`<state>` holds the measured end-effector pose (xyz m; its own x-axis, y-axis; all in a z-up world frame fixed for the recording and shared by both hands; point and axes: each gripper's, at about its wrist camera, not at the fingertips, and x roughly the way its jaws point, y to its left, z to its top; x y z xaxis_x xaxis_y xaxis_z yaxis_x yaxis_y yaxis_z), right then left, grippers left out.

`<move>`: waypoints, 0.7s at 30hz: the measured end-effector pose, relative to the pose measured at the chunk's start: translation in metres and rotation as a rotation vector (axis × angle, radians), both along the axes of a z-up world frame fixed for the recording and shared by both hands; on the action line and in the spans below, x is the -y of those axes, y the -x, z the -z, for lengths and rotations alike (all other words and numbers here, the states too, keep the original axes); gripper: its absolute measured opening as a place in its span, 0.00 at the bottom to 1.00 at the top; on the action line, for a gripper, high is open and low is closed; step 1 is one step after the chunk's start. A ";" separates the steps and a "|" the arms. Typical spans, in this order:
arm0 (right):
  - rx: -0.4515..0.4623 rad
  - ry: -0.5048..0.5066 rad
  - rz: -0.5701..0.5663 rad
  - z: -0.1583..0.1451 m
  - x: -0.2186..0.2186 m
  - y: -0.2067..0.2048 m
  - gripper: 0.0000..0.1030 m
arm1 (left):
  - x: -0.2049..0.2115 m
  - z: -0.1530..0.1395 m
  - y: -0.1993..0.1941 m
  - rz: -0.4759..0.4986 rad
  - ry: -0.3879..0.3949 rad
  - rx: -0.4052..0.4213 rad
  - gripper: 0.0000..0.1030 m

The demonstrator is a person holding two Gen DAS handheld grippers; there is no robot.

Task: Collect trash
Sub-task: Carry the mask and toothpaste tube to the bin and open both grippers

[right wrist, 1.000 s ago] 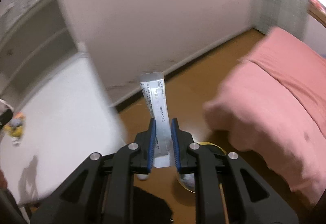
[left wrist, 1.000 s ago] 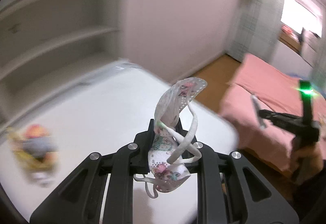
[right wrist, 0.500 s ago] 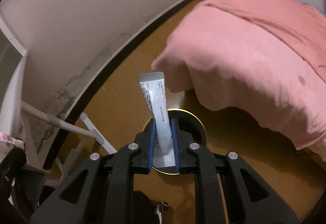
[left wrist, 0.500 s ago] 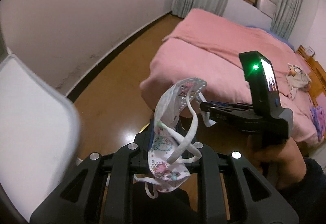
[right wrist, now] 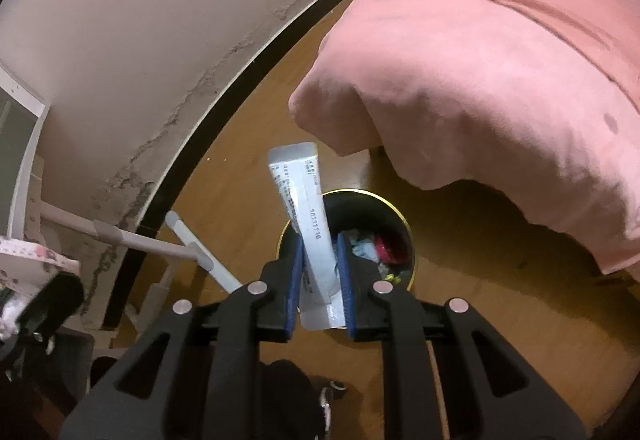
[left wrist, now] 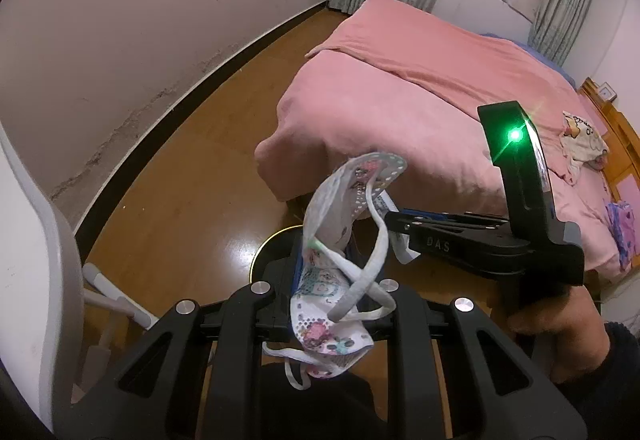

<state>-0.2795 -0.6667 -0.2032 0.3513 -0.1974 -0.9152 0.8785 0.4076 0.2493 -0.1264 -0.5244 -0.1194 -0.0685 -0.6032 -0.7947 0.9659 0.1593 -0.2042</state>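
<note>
The left gripper [left wrist: 338, 276] pinched a soft, crumpled patterned face mask [left wrist: 340, 268], its elastic loops dangling. The right gripper [right wrist: 318, 280], jaws just widening, had a flat, glossy white sachet [right wrist: 310, 215] standing loosely between its blue pads. Only the right view showed, beyond the fingertips, the round gold-rimmed bin [right wrist: 404, 224] holding rubbish.

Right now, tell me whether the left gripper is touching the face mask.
Touching. The left wrist view shows the face mask pinched between the pads of the left gripper, its straps hanging loose.
</note>
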 end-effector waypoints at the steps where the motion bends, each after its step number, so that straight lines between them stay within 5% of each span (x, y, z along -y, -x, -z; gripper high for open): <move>1: 0.007 0.000 0.002 0.000 0.001 0.000 0.44 | 0.003 0.002 0.001 0.001 -0.002 0.001 0.17; 3: 0.013 0.024 0.007 -0.005 0.001 0.000 0.67 | 0.002 0.001 -0.001 0.003 -0.007 -0.003 0.17; 21: 0.055 0.073 0.237 -0.020 0.017 0.041 0.67 | 0.041 0.021 0.029 0.113 -0.065 -0.015 0.22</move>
<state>-0.3202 -0.6841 -0.1834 0.3357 -0.3451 -0.8765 0.9378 0.2102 0.2764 -0.1550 -0.5650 -0.1399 -0.1448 -0.5378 -0.8305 0.9754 0.0632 -0.2111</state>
